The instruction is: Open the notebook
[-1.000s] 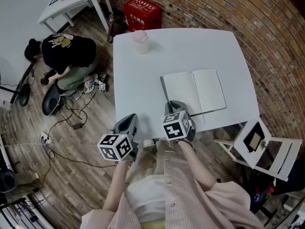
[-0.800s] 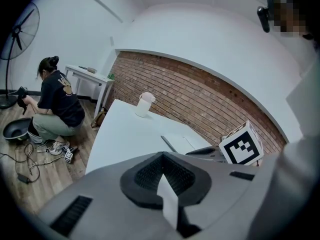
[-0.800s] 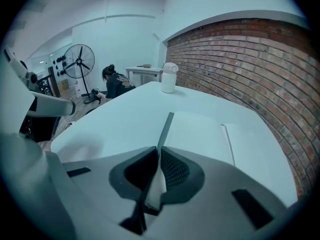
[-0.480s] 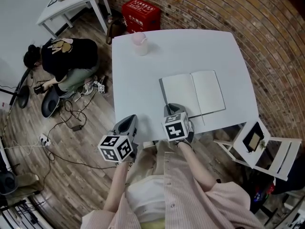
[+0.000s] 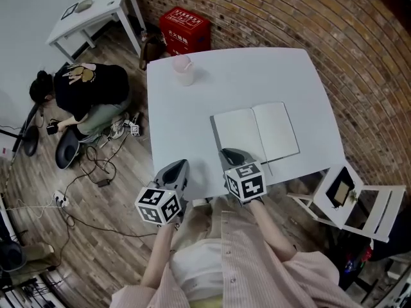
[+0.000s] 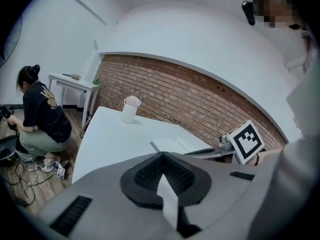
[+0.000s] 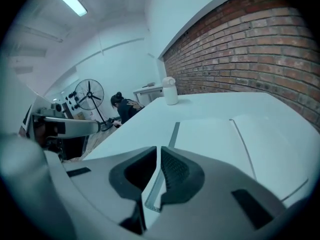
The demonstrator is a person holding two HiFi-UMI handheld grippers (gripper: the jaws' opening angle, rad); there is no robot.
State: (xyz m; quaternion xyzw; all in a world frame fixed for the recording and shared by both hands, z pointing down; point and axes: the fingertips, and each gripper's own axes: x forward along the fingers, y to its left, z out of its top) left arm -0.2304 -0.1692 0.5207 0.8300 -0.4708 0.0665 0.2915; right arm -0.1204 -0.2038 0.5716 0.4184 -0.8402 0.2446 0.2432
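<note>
The notebook [image 5: 255, 133] lies open and flat on the white table [image 5: 192, 120], both pages blank; it also shows in the right gripper view [image 7: 220, 139] and, small, in the left gripper view [image 6: 175, 145]. My right gripper [image 5: 226, 151] sits at the table's near edge, just short of the notebook's near left corner. Its jaws [image 7: 158, 149] stand together with only a thin slit and nothing between them. My left gripper [image 5: 182, 163] hovers at the near edge, left of the right one. Its jaws [image 6: 161, 155] are shut and empty.
A pale pink-lidded cup [image 5: 183, 70] stands at the table's far left. A person [image 5: 83, 88] crouches on the floor to the left among cables. A red crate [image 5: 187, 27], a small white side table [image 5: 90, 8] and a folding chair [image 5: 350, 194] surround the table.
The right gripper's marker cube has rolled a little, and the left gripper has drifted slightly. The whole head view has shifted. The notebook stays open and still.
</note>
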